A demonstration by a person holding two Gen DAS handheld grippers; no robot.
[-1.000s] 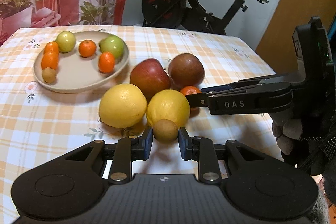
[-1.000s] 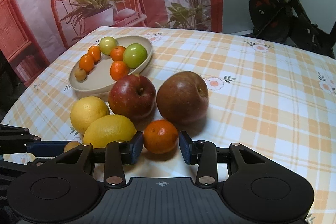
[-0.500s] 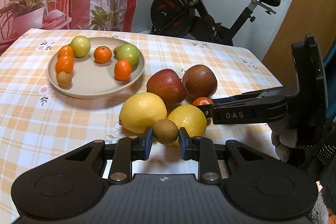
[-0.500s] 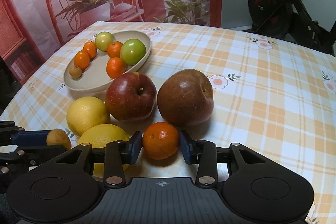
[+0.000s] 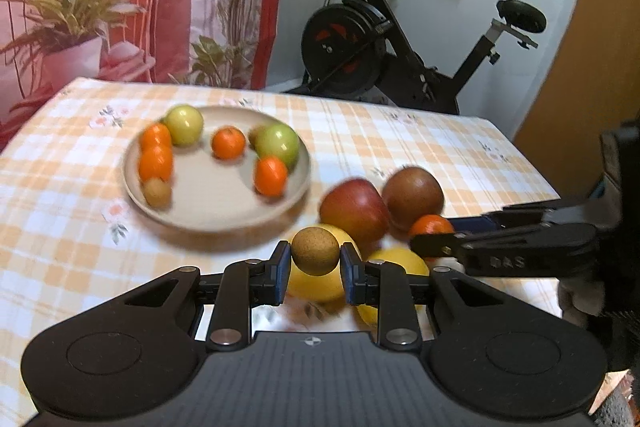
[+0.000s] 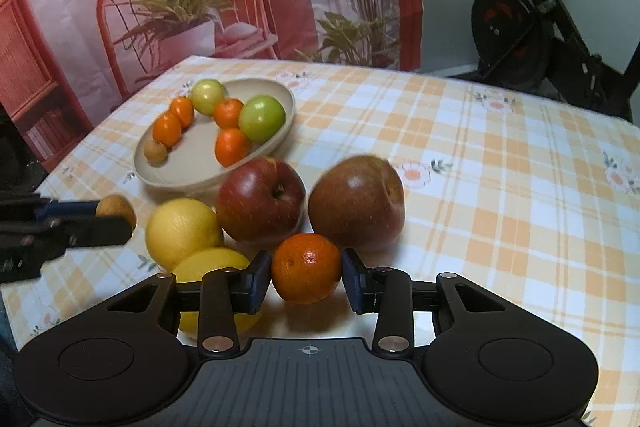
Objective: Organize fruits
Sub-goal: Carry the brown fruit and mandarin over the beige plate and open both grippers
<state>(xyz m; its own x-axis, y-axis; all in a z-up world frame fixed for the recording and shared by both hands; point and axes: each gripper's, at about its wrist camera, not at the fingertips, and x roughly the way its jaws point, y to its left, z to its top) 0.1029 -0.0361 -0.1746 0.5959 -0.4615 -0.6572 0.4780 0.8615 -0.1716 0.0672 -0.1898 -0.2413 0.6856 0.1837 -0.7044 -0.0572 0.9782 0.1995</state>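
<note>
**A:** What have you got, nearest first?

**B:** My left gripper [image 5: 315, 266] is pinching one small brown round fruit [image 5: 315, 250], both pads pressed on its sides, held above the cloth. My right gripper [image 6: 307, 279] is pinching one loose mandarin [image 6: 307, 268], a pad tight on each side; I can't tell whether it rests on the cloth.

**A:** And just past your fingers?

**B:** Two lemons. In the right view the nearer lemon [image 6: 216, 275] sits at about nine o'clock from the mandarin, partly behind my left finger, with the second lemon [image 6: 183, 231] touching it at roughly eleven o'clock. Then two apples: the red apple [image 6: 261, 199] at eleven o'clock from the mandarin, the darker brownish apple [image 6: 357, 203] at one o'clock, the two side by side.

**A:** Farther out?

**B:** One beige plate [image 6: 188, 171] on the checked tablecloth [image 6: 500, 195], at about ten o'clock from the apples, its rim just behind the red one. On it I count four mandarins: two touching along the left edge, one mid-plate, one near the close rim. Two green apples [image 6: 262, 119], one at the far rim and one at the right. One small brown fruit at the plate's left end; the left view hints at another behind the green apple, too blurred to be sure.

**A:** Beyond the table?

**B:** One exercise bike [image 5: 400, 43] at twelve o'clock in the left view.
</note>
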